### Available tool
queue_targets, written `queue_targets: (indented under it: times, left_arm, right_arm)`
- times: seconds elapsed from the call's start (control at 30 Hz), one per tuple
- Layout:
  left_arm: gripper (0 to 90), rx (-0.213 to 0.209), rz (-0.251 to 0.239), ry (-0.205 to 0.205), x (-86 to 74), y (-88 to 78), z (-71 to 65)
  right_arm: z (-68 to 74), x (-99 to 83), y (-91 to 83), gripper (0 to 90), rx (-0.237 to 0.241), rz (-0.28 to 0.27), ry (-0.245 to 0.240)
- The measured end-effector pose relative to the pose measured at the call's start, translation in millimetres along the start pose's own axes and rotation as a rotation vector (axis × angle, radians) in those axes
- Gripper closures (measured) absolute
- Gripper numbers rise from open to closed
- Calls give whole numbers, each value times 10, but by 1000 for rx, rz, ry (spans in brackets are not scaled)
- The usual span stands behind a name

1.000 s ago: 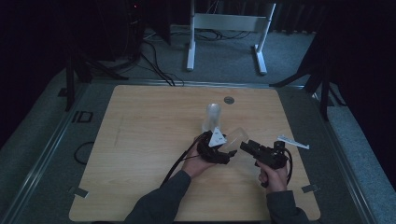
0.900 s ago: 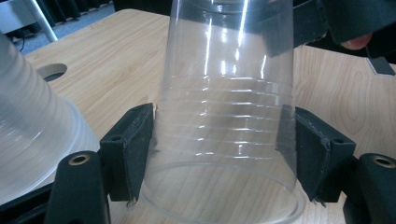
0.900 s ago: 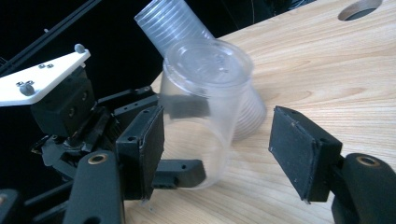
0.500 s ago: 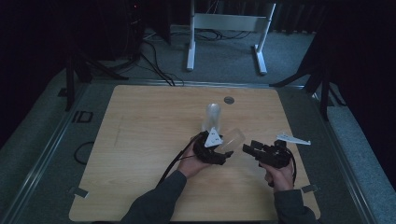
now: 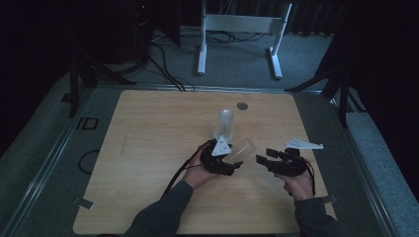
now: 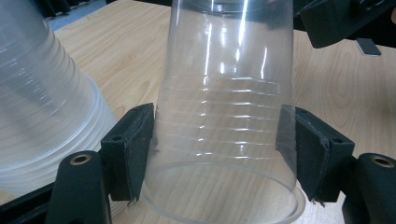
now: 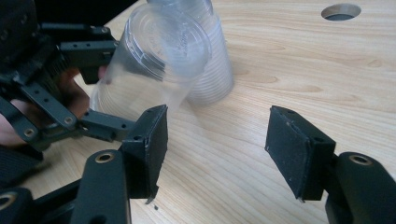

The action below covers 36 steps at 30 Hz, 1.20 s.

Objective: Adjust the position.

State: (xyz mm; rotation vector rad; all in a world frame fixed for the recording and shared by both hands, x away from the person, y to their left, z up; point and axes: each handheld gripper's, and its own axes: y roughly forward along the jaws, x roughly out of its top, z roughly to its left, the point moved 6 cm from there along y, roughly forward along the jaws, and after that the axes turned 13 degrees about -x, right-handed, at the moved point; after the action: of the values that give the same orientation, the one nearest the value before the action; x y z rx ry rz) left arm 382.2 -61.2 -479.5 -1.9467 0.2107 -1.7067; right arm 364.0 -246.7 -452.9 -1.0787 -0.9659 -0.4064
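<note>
A clear plastic cup (image 6: 229,93) is clamped between the pads of my left gripper (image 6: 224,154), near its rim, base pointing away. In the high view the same cup (image 5: 244,146) tilts toward the right, held by the left gripper (image 5: 232,165). An upside-down stack of clear cups (image 5: 225,123) stands just behind it, also seen as the stack (image 6: 42,107) and the stack (image 7: 212,60). My right gripper (image 5: 262,160) is open, its jaws facing the cup's base (image 7: 163,42) a short way off, nothing between its pads (image 7: 299,154).
The wooden table (image 5: 148,148) has a round grommet hole (image 5: 241,105) at the back and the same hole (image 7: 341,11). A white metal stand (image 5: 242,24) is on the floor beyond the table. Dark floor and cables surround it.
The left gripper has tilted the held cup over toward the right. The right gripper has shifted slightly right and nearer the cup's base.
</note>
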Motion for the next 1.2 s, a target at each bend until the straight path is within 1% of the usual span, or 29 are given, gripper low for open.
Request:
queue_targets:
  times: [0.17,0.2,0.4,0.47,0.5,0.53,0.57,0.6,0.63,0.67,0.73,0.87,0.97,1.03,1.07,1.2]
  left_arm:
    - [293,-11,6,1,-5,-22,-2]
    - [293,-15,9,4,-5,-28,-4]
    - [293,-33,25,13,-14,-46,-18]
    - [292,-47,35,18,-20,-49,-30]
    - [293,-47,35,18,-20,-49,-30]
    - [292,-53,38,21,-23,-46,-41]
    - [292,-58,41,23,-26,-41,-49]
    - [293,-58,41,23,-26,-41,-49]
    - [293,-61,46,26,-30,-34,-57]
    - [292,-63,50,27,-35,-31,-60]
    - [292,-65,54,30,-41,-23,-63]
    - [293,-71,62,35,-48,-12,-70]
    - [292,-75,62,34,-46,-3,-81]
    - [293,-76,64,35,-46,-1,-84]
    - [292,-78,69,39,-48,6,-91]
    - [293,-83,74,41,-53,25,-102]
  right_arm:
    - [25,22,-8,387,-7,18,-51]
    - [25,22,-8,387,-7,18,-51]
    - [62,38,-14,387,-20,39,-126]
    - [73,45,-16,387,-24,46,-148]
    - [84,50,-15,387,-26,53,-176]
    - [92,52,-14,387,-29,59,-193]
    - [100,51,-15,387,-29,67,-205]
    - [100,51,-15,387,-29,67,-205]
    - [113,50,-14,387,-31,76,-228]
    - [128,51,-10,387,-31,86,-261]
    - [136,48,-8,387,-34,104,-301]
    - [139,43,-5,394,-45,141,-359]
    - [138,44,-9,396,-51,158,-389]
    - [137,46,-9,396,-52,162,-397]
    - [126,50,-9,398,-57,175,-418]
    - [104,67,-9,402,-59,200,-448]
